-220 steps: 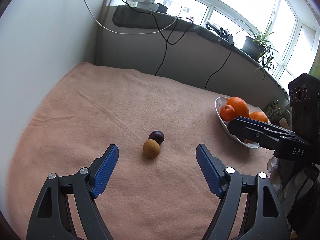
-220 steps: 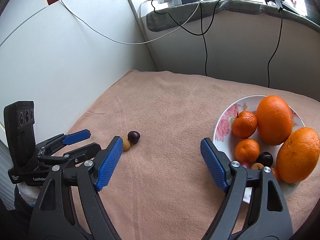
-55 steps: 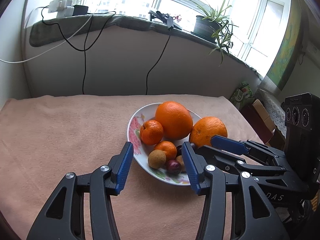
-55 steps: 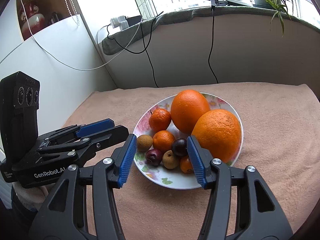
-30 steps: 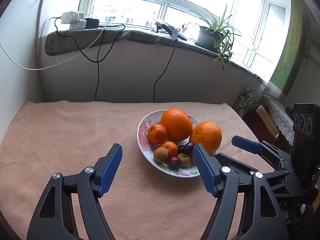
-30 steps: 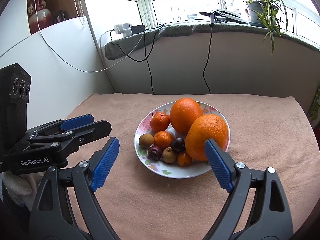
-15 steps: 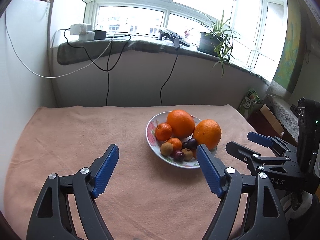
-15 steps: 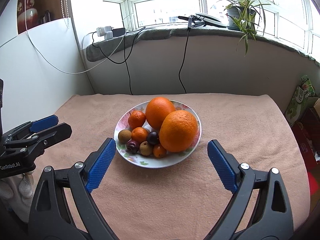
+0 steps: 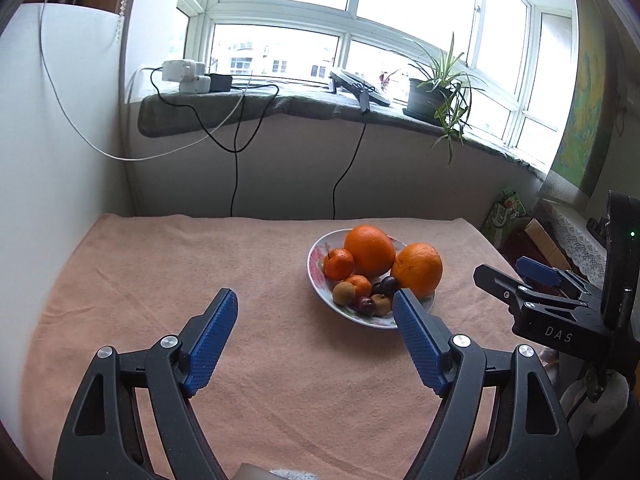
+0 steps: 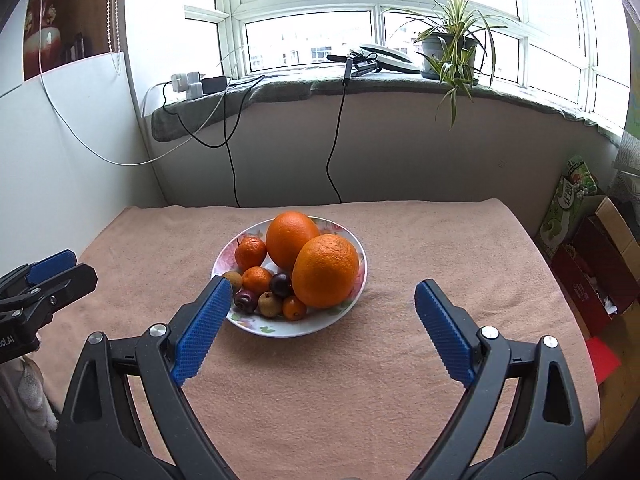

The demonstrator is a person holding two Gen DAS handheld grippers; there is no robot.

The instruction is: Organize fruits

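Note:
A white flowered plate (image 9: 316,258) (image 10: 262,329) stands on the peach towel and holds two big oranges (image 9: 368,250) (image 10: 325,270), small mandarins (image 9: 338,264), brown kiwis (image 9: 343,293) (image 10: 269,304) and dark plums (image 9: 365,305) (image 10: 245,300). My left gripper (image 9: 316,340) is open and empty, held above the towel, short of the plate. My right gripper (image 10: 320,328) is open and empty, pulled back in front of the plate. Each gripper shows at the edge of the other's view (image 9: 536,280) (image 10: 44,272).
The peach towel (image 9: 160,280) covers the table. A white wall panel (image 9: 48,160) stands on the left. Cables (image 9: 236,168) hang from the windowsill, which holds a potted plant (image 9: 436,96) and chargers. Boxes (image 10: 592,264) stand on the floor at the right.
Both grippers have drawn back and up from the plate, so it looks smaller. The kiwi and the plum that lay on the towel earlier are in the plate.

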